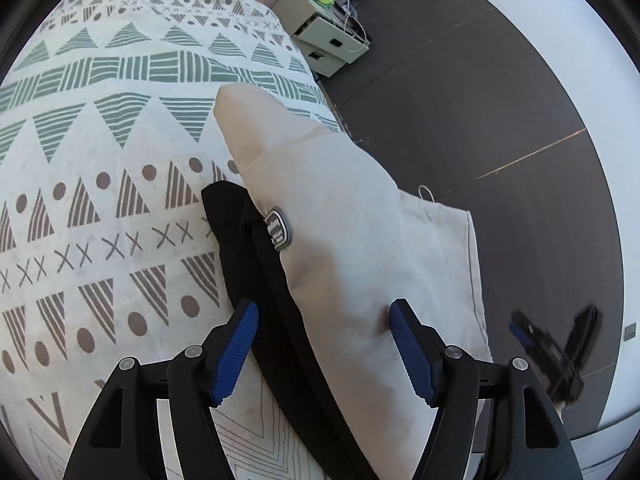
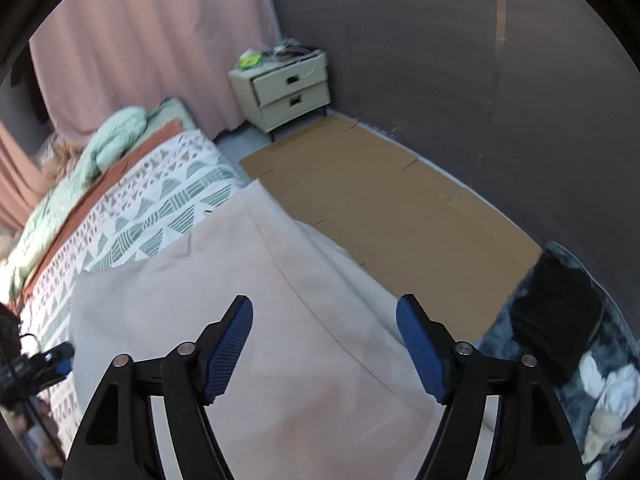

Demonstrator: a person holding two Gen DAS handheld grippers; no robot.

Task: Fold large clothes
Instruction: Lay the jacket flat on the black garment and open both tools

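Bed with white geometric-patterned cover (image 1: 100, 208) fills left; its right edge drops to dark floor (image 1: 460, 100).
Flattened brown cardboard (image 2: 392, 208) along floor beside bed.
Beige folded garment with black band (image 1: 340, 248) lies at bed's right edge, corner overhanging.
Cream two-drawer nightstand (image 2: 288, 92) at far corner.
Left gripper (image 1: 324, 324) jaws apart, straddling garment, no grip.
Right gripper (image 2: 324, 316) jaws apart above beige cloth, empty.

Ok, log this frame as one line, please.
left gripper: open over beige garment | right gripper: open, nothing held | garment on patterned bedspread
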